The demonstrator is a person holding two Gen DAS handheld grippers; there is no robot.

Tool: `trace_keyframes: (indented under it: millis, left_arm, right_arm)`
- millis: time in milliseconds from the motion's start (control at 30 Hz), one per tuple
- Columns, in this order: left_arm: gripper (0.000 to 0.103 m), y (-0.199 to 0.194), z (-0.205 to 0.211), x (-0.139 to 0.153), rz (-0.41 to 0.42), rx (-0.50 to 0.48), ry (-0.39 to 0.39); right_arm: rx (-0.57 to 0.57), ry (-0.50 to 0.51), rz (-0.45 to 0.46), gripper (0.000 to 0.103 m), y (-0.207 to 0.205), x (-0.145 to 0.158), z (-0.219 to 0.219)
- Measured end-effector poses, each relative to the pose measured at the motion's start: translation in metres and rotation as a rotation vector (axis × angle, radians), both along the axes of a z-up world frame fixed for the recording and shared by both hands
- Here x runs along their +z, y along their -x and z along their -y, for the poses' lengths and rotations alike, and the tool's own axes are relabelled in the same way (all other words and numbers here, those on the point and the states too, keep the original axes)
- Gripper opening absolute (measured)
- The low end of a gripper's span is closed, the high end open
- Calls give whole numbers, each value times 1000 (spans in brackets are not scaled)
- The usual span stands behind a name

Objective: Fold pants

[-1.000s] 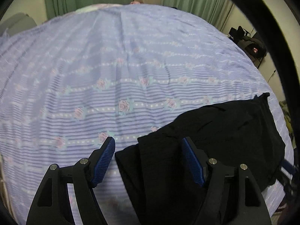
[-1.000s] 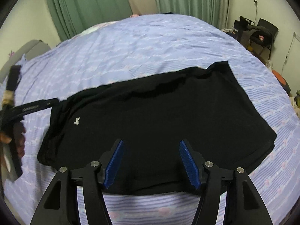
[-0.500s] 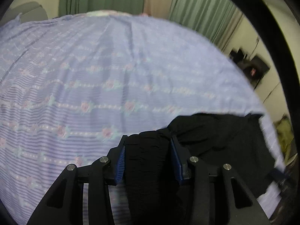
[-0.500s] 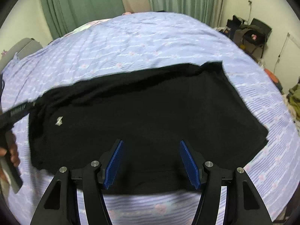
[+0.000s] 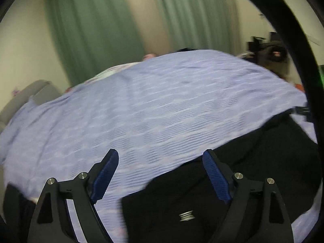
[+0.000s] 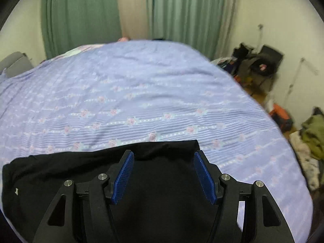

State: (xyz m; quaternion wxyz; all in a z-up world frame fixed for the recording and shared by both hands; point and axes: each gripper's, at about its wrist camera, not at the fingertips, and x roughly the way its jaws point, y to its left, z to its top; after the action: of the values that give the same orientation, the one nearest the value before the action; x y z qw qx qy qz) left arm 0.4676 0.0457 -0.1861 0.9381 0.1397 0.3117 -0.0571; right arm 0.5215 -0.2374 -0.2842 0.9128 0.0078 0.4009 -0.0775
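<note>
- Left gripper point(image 5: 160, 174) jaws opening, wide apart; black pants point(image 5: 212, 192) lie below and between them, pads not pressing cloth, nothing held.
- Right gripper point(image 6: 164, 174) partly open over the pants point(image 6: 91, 174), pads clear of fabric, holding nothing.
- Pants sit on near edge of the lilac floral bedspread point(image 6: 141, 101), bunched into a shorter dark block; looks like one fold is down.
- Left: probably another fold plus smoothing.
- Far: green curtains point(image 6: 81, 16), clutter far right.
</note>
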Motion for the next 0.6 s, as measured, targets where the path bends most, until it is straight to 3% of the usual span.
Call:
trace_keyframes:
  millis: [100, 167, 300, 467, 600]
  left_arm:
    - [85, -19, 24, -21, -55, -67, 41]
    - [83, -35, 39, -38, -143, -106, 89]
    - [83, -44, 63, -52, -159, -140, 50]
    - [83, -53, 74, -50, -146, -146, 40]
    - [83, -63, 87, -54, -166, -123, 66]
  right_arm:
    - [43, -32, -85, 61, -26, -25, 25]
    - [57, -87, -165, 50, -43, -46, 41]
    - [97, -128, -270, 43, -69, -75, 57]
    - [113, -167, -185, 43, -89, -64, 76]
    - [97, -136, -187, 43, -104, -61, 83]
